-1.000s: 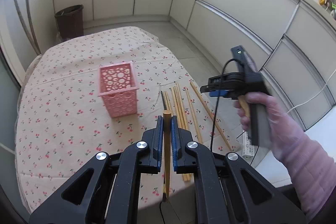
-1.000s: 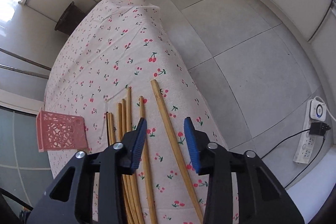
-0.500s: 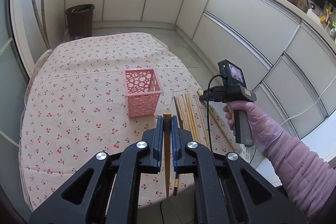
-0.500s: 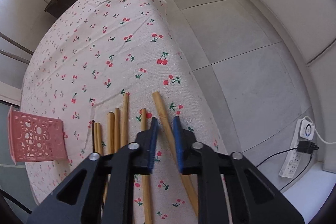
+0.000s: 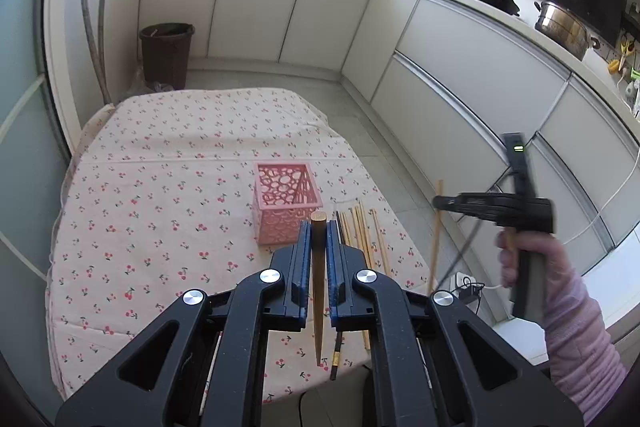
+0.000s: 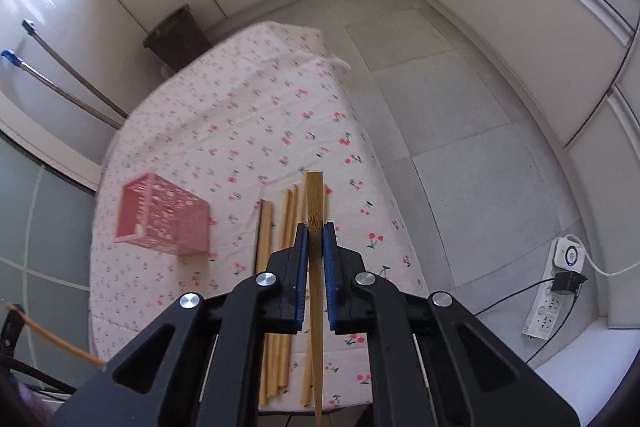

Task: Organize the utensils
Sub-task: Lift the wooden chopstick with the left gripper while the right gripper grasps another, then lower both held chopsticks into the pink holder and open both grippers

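Below my claws, cherry-print tablecloth point(image 5: 160, 195) and a perforated pink basket point(image 5: 286, 207); left gripper point(image 5: 319, 227) and right gripper point(image 6: 315, 231) each clamp a tapered wooden chopstick point(image 5: 319, 267) point(image 6: 315, 211).

A table draped in a cherry-print cloth point(image 5: 168, 187) carries a pink perforated basket point(image 5: 286, 207) standing upright near its centre, with a row of wooden chopsticks point(image 5: 366, 239) lying side by side on the cloth just beside it at about 3 o'clock, towards the table's edge.
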`<action>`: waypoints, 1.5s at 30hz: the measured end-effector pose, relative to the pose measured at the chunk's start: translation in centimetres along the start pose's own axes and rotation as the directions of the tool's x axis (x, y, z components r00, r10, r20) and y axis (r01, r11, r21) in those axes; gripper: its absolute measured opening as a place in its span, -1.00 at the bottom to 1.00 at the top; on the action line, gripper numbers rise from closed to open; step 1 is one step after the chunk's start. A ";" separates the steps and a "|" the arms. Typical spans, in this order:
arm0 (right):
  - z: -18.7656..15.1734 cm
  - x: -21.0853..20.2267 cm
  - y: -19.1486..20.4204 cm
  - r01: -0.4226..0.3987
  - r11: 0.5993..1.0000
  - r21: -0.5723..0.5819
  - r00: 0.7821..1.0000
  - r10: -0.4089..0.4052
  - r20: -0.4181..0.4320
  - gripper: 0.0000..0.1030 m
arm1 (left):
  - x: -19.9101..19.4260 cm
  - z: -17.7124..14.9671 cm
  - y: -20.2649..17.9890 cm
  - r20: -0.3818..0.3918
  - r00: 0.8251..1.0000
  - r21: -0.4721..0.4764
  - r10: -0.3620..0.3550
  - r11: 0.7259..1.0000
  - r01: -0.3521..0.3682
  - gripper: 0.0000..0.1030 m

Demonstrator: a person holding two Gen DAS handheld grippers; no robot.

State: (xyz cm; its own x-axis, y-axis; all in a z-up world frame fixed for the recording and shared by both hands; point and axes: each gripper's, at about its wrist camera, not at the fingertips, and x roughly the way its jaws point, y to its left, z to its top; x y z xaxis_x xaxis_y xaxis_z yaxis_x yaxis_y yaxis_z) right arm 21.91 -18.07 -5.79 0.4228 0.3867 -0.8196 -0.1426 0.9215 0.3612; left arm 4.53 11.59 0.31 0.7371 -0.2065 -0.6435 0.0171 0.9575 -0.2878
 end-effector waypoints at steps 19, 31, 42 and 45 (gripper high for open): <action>3.2 -14.7 7.6 -0.142 0.985 -0.100 0.807 0.174 0.564 -0.85 | -4.6 9.1 1.2 0.296 0.952 -0.160 0.074 0.987 -0.027 -0.87; 5.1 -14.4 12.1 0.130 0.953 -0.273 0.717 0.100 0.690 -0.85 | 0.0 11.9 2.0 0.301 0.944 -0.189 0.135 0.979 -0.080 -0.87; 6.5 -9.5 13.2 -0.157 0.966 -0.205 0.750 0.251 0.612 -0.85 | 2.0 12.0 2.5 0.283 0.946 -0.201 0.162 0.974 -0.106 -0.87; 6.3 -8.0 13.9 -0.175 0.963 -0.205 0.772 0.264 0.578 -0.85 | 3.5 11.7 2.9 0.241 0.957 -0.190 0.162 0.975 -0.117 -0.83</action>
State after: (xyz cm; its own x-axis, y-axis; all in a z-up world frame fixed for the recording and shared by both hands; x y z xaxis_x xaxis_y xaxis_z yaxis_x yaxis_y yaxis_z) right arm 22.19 -8.59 8.53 0.8061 0.5209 -0.2807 -0.3952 0.8270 0.3999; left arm 15.12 16.01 5.54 0.8710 0.0057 -0.4912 -0.1976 0.9195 -0.3398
